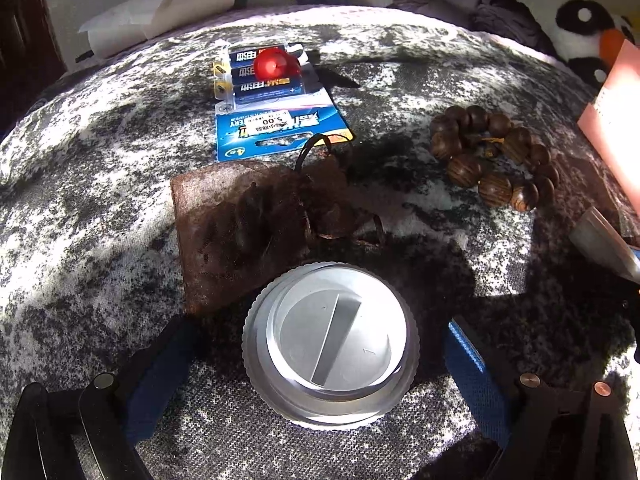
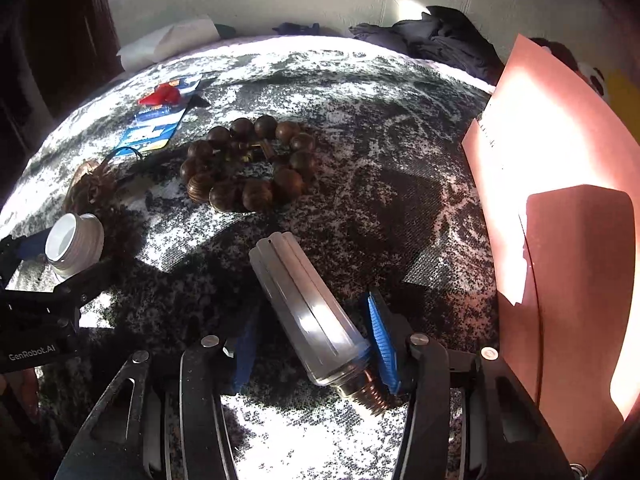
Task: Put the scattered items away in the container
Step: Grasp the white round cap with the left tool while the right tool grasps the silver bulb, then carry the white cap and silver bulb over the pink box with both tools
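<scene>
A white ribbed screw cap (image 1: 331,345) lies on the mottled grey cover between the open jaws of my left gripper (image 1: 320,344); it also shows in the right wrist view (image 2: 74,244). My right gripper (image 2: 316,344) straddles a white tube light bulb (image 2: 306,312) with a metal screw base; the jaws stand close on both sides but contact is unclear. A wooden bead bracelet (image 1: 494,156) (image 2: 248,162), a brown mesh pouch (image 1: 244,220), and a blue battery pack (image 1: 276,108) with a red object (image 1: 274,63) on it lie beyond.
A pink box (image 2: 560,216) stands open at the right; its edge shows in the left wrist view (image 1: 616,120). Dark clothes (image 2: 440,40), a panda plush (image 1: 588,36) and rolled white paper (image 1: 160,12) lie along the far wall.
</scene>
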